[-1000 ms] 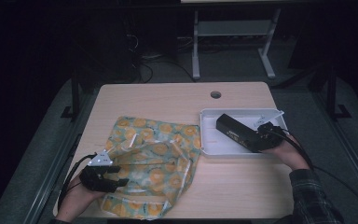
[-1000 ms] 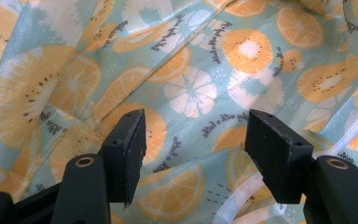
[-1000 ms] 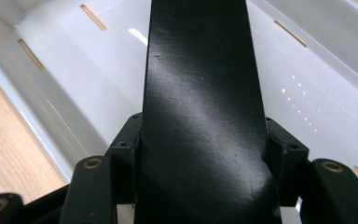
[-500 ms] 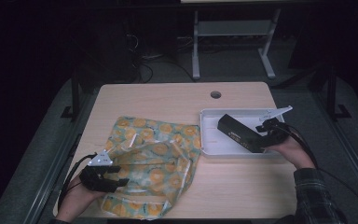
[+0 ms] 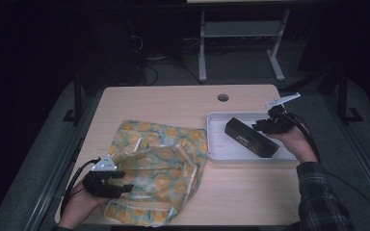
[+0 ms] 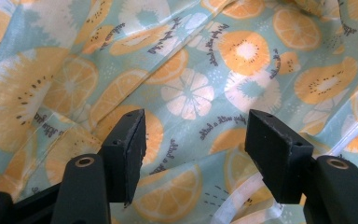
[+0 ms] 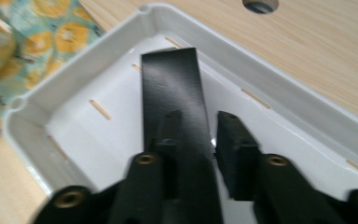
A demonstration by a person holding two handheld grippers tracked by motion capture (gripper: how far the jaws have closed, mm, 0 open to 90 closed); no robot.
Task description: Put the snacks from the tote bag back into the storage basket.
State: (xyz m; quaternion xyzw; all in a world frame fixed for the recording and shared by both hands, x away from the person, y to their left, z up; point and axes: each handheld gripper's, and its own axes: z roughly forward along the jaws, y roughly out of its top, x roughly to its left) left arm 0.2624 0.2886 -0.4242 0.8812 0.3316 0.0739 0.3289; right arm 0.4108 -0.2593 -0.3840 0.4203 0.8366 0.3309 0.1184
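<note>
Over tray [image 5: 217, 144], right gripper [image 7: 193, 126] clamps black box [image 7: 172, 84]; left gripper [image 6: 193, 140] apart above bag [image 6: 191, 60].

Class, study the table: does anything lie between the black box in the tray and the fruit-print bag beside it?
Only the white tray's own raised wall, on the side facing the fruit-print bag. The right gripper is shut on the black box, which would likely need lifting over that rim. Past it, bare table runs to the bag.
</note>
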